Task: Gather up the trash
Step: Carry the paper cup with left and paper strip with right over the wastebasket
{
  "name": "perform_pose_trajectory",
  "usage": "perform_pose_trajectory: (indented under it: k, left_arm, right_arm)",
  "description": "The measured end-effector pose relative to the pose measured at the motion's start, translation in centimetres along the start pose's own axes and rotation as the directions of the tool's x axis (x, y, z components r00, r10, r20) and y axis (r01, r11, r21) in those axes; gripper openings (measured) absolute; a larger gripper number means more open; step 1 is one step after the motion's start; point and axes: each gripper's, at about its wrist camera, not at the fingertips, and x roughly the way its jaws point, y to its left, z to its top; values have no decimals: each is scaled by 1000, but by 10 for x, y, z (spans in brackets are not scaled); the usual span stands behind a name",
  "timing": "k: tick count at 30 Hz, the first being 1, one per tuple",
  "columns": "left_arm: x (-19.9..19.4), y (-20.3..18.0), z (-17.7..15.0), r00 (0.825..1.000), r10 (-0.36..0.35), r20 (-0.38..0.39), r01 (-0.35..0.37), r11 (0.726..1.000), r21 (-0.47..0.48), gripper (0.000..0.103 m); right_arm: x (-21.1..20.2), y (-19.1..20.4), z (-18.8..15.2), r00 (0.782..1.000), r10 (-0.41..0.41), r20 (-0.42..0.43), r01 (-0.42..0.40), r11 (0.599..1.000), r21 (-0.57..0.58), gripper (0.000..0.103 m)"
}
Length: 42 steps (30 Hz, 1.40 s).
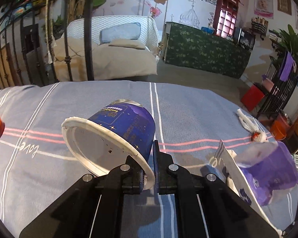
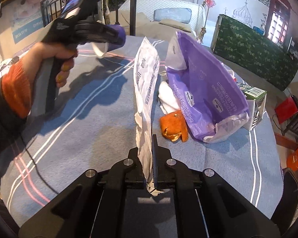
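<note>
- Where the left hand-held gripper (image 1: 149,170) has its jaws pinched tight on the white rim, the blue paper cup (image 1: 117,136) hangs tilted above the striped blue cloth (image 1: 69,99), its open mouth turned toward the camera.
- The right hand-held gripper (image 2: 150,166) is clamped on the lower end of a white plastic wrapper (image 2: 146,83), which stands up from the jaws toward 12 o'clock.
- At 2 o'clock from that wrapper lies a purple plastic bag (image 2: 206,91), open, with a crumpled white tissue (image 2: 167,97) at its mouth.
- A piece of orange peel (image 2: 172,127) lies on the cloth, touching the bag's lower edge.
- A green carton (image 2: 255,93) stands behind the bag at 3 o'clock.
- At 10 o'clock a hand (image 2: 49,59) in an orange cuff grips the left tool's handle.
</note>
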Motion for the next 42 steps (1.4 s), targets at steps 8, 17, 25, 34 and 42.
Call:
perform_pose_trajectory:
  k: [8,17,25,34,42]
  left_arm:
    - [-50,-4,-27,999,-39,16,39,998,-43,8]
    - [-85,-26,-49,996,-77,44,78,996,-31,8]
    - [-99,-54,-64,991,-127,51,127,992,10,8]
    - [-103,-107,-68,965,-258,45,253,963,96,8]
    - [-107,-161,-75,928,-372,26,360,912,199,8]
  right_arm:
    - [-28,4,-13,999,7,47,-8,1000,20,5]
    - [-57,-2,-37,997,-3,81,-2,998,64,5]
    - [-84,-25,-62,989,-52,138,31,988,155,5]
    - [-114,-67,-93,971,-178,159,127,949,289,5]
    - [-129,-109,-122,952,-278,125,205,888,411,5]
